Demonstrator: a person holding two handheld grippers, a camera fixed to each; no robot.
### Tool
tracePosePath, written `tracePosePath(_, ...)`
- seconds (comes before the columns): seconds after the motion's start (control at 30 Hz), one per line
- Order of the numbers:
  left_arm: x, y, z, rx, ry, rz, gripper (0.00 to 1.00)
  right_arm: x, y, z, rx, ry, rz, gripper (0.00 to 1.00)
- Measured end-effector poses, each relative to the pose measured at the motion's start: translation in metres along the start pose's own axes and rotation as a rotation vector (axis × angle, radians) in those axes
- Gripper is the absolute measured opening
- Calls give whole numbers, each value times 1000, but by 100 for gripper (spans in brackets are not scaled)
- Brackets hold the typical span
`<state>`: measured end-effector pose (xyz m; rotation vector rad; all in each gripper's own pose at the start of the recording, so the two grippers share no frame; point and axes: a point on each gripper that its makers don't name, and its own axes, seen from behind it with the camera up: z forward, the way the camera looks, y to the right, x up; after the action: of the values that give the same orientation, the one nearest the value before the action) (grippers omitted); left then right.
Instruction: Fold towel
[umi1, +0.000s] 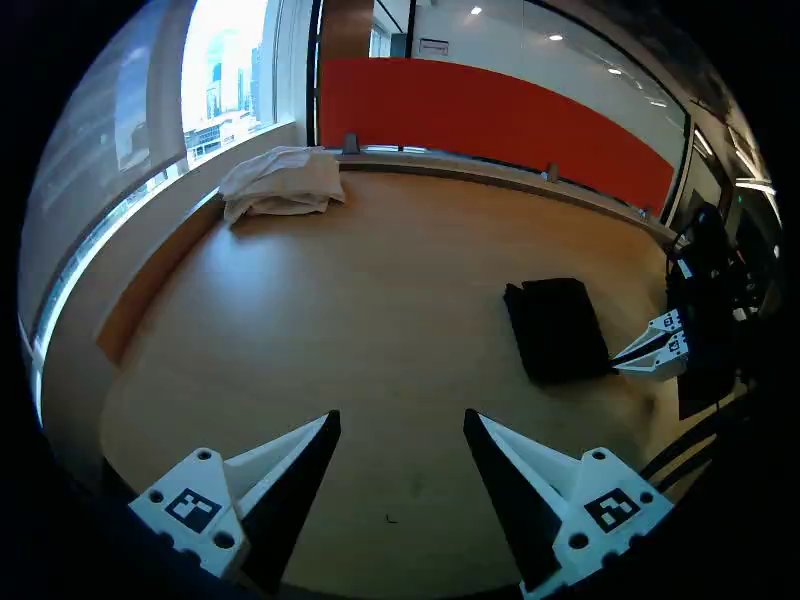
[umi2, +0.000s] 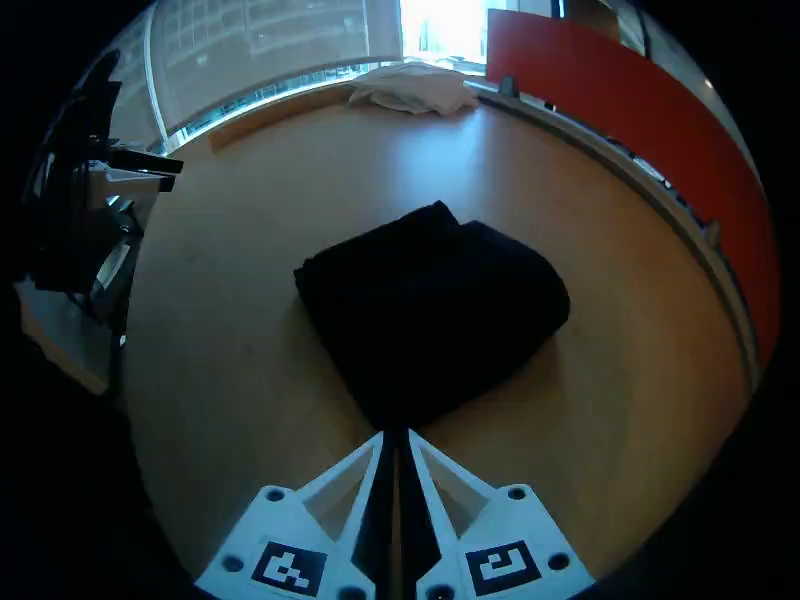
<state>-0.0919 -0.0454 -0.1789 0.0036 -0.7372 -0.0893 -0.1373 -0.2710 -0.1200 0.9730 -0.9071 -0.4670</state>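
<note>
The black towel lies folded in a thick rectangle on the wooden table.

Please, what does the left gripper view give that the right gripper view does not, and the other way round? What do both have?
Left gripper view: the left gripper, open above the table; the right gripper from the side, at the black towel's edge; buildings through the window.
Right gripper view: that gripper's fingers nearly together at the towel's near corner; the towel's rounded folds close up.
Both: the folded black towel, a white cloth by the window, the wooden table, the red panel.
</note>
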Motion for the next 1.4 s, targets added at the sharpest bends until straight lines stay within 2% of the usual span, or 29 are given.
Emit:
tracePosePath(0.33, 6, 1, 1, -4, 12, 0, 91, 36, 6, -21, -10, 73, -11, 2)
tracePosePath(1.07, 47, 12, 2, -24, 91, 12, 92, 165, 52, -108, -112, 318, -52, 2)
tracePosePath(1.2, 54, 14, 3, -27, 101, 17, 91, 179, 59, -121, -124, 347, -50, 2)
tracePosePath(1.4, 59, 17, 4, -31, 105, 24, 91, 188, 67, -131, -132, 363, -45, 2)
